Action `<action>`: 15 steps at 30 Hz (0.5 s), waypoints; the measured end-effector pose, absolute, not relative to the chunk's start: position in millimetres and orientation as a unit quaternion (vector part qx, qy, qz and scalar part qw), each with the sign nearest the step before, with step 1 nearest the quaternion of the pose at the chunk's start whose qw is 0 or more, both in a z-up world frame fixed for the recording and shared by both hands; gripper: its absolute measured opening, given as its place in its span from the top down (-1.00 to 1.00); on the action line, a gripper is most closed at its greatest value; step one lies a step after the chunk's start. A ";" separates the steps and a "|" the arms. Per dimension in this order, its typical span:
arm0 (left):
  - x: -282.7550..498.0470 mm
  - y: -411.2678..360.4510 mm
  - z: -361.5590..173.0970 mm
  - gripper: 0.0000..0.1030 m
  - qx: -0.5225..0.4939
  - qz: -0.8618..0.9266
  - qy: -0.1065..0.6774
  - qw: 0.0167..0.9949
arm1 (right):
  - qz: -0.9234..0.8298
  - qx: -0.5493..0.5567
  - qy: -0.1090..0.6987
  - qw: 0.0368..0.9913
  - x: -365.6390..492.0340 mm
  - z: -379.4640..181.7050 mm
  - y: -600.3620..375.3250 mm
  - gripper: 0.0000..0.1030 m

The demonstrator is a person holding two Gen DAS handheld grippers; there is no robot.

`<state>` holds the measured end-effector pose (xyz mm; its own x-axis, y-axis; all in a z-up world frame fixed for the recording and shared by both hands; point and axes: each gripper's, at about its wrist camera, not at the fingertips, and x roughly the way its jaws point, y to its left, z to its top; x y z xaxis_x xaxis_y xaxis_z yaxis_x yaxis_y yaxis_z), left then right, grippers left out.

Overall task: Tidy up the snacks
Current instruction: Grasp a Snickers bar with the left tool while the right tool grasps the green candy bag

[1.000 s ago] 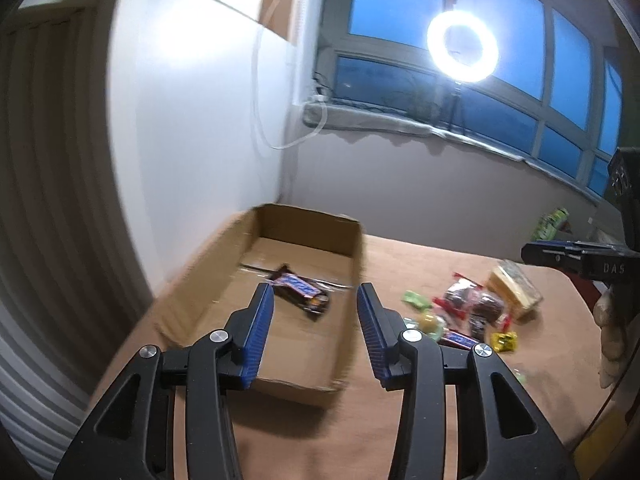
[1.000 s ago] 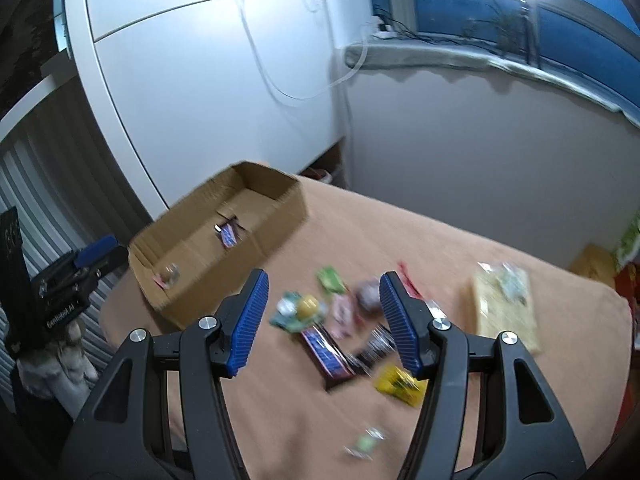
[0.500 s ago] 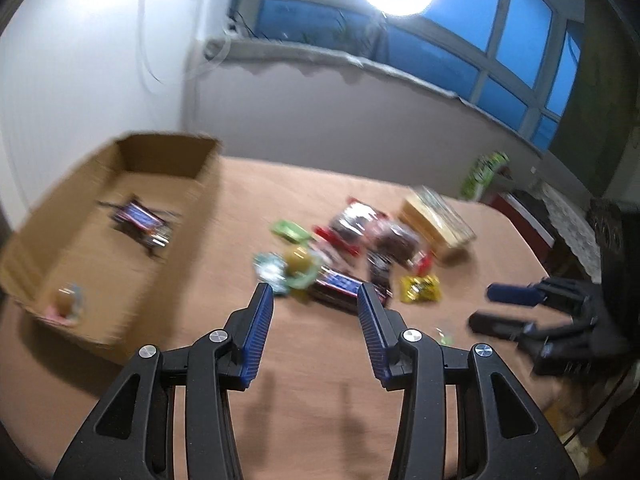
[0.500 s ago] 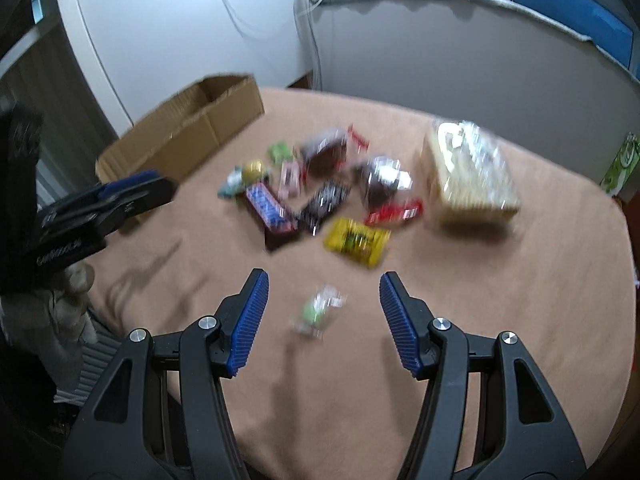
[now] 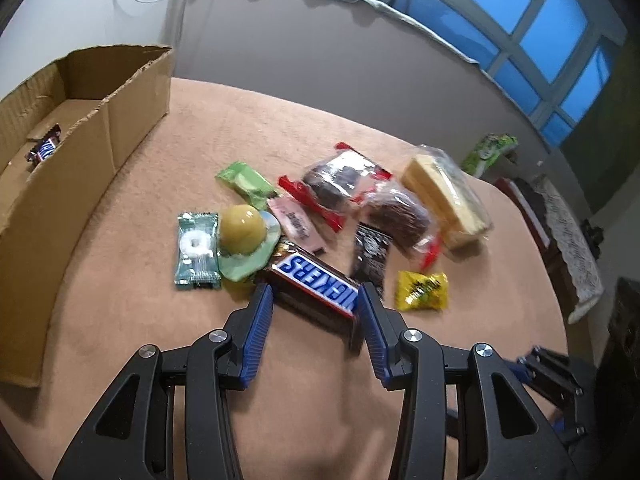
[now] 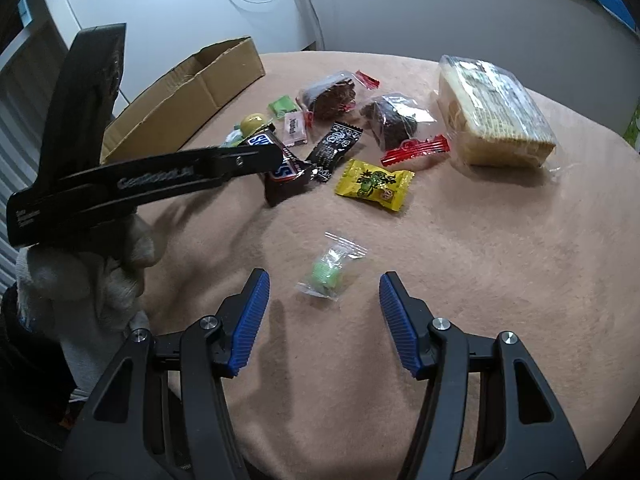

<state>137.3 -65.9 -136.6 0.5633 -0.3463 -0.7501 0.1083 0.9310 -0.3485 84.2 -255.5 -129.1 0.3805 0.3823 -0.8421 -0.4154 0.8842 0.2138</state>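
**Snickers bar between the left jaws, green candy ahead of the right**

The left gripper [image 5: 316,300] straddles the Snickers bar [image 5: 318,280], which lies on the tan tablecloth [image 5: 120,312] at the near edge of the snack pile; its jaws are opening and the pads are not pressing the wrapper. The right gripper [image 6: 324,292] stands open over bare cloth, with a small clear bag of green candy [image 6: 330,270] lying just beyond its tips, between them. The cardboard box [image 5: 100,120] sits far left, another Snickers [image 5: 44,150] inside.
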 end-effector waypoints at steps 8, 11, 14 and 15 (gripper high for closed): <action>145.7 -82.2 -137.8 -0.03 -0.090 -0.102 0.445 0.885 | 0.228 -0.029 0.496 0.837 92.6 -130.8 -246.3 -0.06; 147.9 -89.9 -139.1 -0.03 -0.063 -0.091 0.443 0.890 | 0.222 -0.035 0.492 0.841 95.6 -132.4 -243.0 -0.02; 146.1 -92.2 -139.8 -0.02 -0.043 -0.092 0.439 0.893 | 0.218 -0.047 0.488 0.844 98.1 -134.4 -238.2 0.05; 145.8 -91.3 -139.2 0.01 -0.044 -0.093 0.439 0.893 | 0.215 -0.052 0.487 0.845 98.2 -134.9 -237.1 0.12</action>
<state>145.8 -91.3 -139.2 0.5980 -0.2049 -0.7749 0.1279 0.9788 -0.1601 98.2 -237.1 -134.9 0.4338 0.3131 -0.8448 -0.4139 0.9021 0.1218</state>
